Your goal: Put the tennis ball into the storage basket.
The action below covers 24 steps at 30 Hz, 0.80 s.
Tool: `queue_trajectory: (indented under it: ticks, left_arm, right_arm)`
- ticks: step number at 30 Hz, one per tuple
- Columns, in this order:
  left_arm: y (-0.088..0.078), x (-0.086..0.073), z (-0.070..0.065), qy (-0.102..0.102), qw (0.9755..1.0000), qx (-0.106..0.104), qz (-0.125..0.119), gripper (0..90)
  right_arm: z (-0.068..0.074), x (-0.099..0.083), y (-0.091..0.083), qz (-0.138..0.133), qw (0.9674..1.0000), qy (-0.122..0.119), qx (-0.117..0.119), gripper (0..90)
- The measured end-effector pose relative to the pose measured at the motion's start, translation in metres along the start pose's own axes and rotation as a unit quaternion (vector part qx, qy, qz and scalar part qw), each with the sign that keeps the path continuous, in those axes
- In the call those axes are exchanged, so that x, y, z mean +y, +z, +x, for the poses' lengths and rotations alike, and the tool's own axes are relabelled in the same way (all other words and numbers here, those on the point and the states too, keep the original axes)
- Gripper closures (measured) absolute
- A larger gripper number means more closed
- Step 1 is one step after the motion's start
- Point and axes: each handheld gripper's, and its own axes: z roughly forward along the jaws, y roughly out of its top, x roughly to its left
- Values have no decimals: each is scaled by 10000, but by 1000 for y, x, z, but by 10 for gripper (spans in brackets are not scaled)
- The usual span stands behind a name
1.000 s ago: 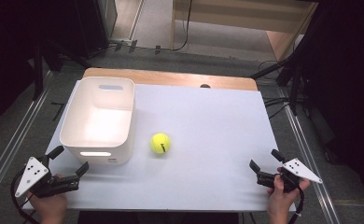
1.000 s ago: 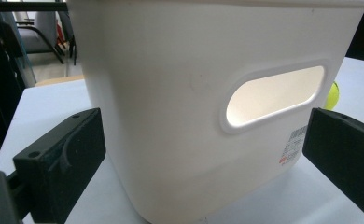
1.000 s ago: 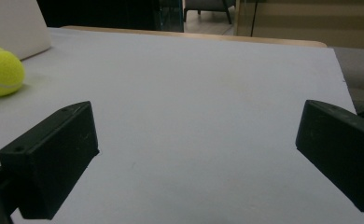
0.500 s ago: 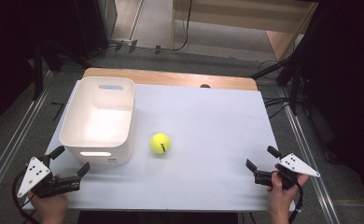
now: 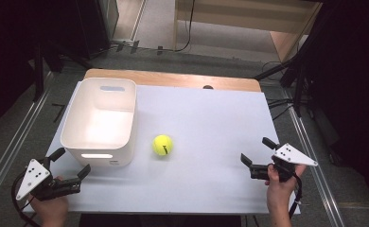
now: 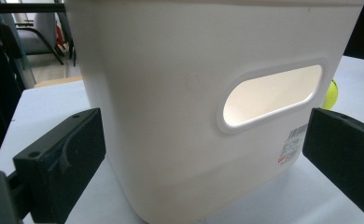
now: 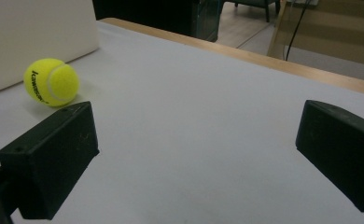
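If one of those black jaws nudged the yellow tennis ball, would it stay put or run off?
The tennis ball is round and sits free on the flat white table, so it would probably roll away at a nudge. Its fuzzy felt likely gives the jaws fair grip. The white bin beside it might stop a roll that way.

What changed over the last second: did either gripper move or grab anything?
The right gripper slid a little leftward over the table, toward the tennis ball, jaws open and empty. The left gripper barely shifted, open in front of the white bin. Ball and bin stayed put; nothing was grasped.
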Motion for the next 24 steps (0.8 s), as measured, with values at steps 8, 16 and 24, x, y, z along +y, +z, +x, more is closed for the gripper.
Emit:
queue_trajectory:
  ticks: [8, 16, 24]
  left_arm:
    - [0, 0, 0, -31, 10000, -4, -26, 0]
    - [0, 0, 1, -35, 10000, -7, -19, 0]
    - [0, 0, 1, -52, 10000, -8, -17, 0]
  right_arm:
    - [8, 19, 13, 158, 9993, -235, 238, 0]
    - [18, 33, 29, 344, 9977, -391, 424, 0]
    - [30, 45, 48, 508, 9948, -585, 669, 0]
